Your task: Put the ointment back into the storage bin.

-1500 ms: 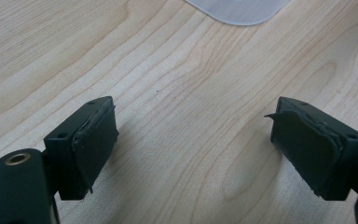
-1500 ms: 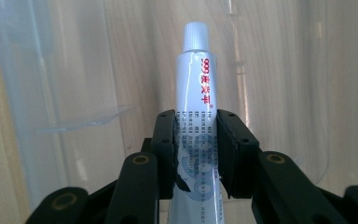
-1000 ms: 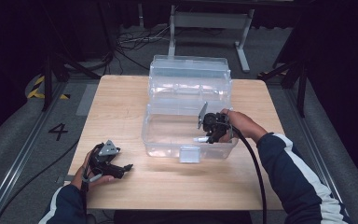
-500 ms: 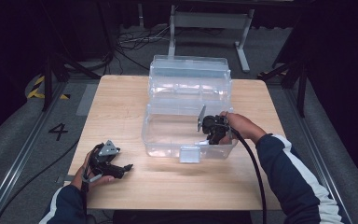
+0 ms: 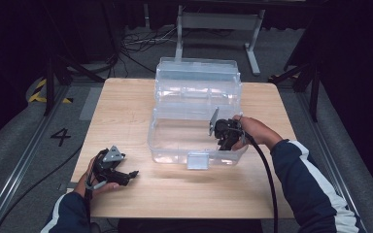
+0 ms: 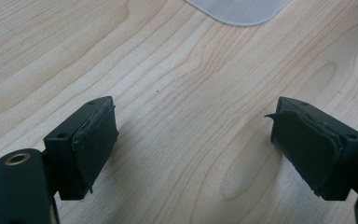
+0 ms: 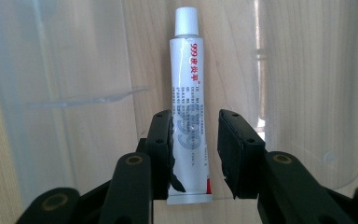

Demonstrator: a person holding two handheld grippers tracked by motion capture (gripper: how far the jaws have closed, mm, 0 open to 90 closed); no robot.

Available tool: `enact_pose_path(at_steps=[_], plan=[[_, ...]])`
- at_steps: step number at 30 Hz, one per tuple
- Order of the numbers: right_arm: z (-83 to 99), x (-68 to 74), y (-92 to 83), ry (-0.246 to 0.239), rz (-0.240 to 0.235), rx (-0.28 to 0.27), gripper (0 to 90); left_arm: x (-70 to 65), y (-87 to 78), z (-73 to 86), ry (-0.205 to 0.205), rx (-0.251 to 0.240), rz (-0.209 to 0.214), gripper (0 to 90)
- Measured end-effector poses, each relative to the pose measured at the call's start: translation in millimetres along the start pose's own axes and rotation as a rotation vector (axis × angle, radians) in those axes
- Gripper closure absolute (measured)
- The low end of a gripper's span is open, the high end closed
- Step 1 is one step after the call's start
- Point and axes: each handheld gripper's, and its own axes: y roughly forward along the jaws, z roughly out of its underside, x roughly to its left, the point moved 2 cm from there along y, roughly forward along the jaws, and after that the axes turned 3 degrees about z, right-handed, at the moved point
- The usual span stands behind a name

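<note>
Your right gripper [image 7: 195, 149] has just been easing its jaws apart around the white, soft ointment tube [image 7: 189, 107], now released inside the clear plastic box [image 5: 194, 145]; regrip mid-body gently. Left gripper [image 6: 193, 144] gapes empty above the counter [image 6: 177, 84].

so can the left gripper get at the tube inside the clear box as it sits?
Probably not directly: the left gripper rests on the table outside the box's front wall, and the right gripper already straddles the tube.

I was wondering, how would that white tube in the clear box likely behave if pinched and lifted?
The tube looks like soft ointment packaging, so it would probably dent under the right gripper. Its glossy skin may be slippery. Being round-bodied with a flat crimped end, it might roll slightly on the clear box floor.
</note>
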Motion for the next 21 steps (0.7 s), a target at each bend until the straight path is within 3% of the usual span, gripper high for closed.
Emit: enact_pose_path(at_steps=[8,12,14,21], plan=[[8.6,3.2,-11.7,0.02,0.046,-0.082,64.2,-0.3,0.2,-0.2,-0.003,-0.001,0.0,14.7],[17.0,4.3,-22.0,0.06,0.072,-0.175,63.2,-0.3,0.2,-1.2,-0.003,0.006,-0.007,14.7],[19.0,5.3,-24.0,0.068,0.077,-0.191,63.0,-0.2,0.1,-1.4,-0.001,0.009,-0.008,14.7],[32.6,5.5,-42.6,0.106,0.161,-0.359,58.2,-5.0,1.1,-9.0,-0.013,0.034,-0.009,19.4]])
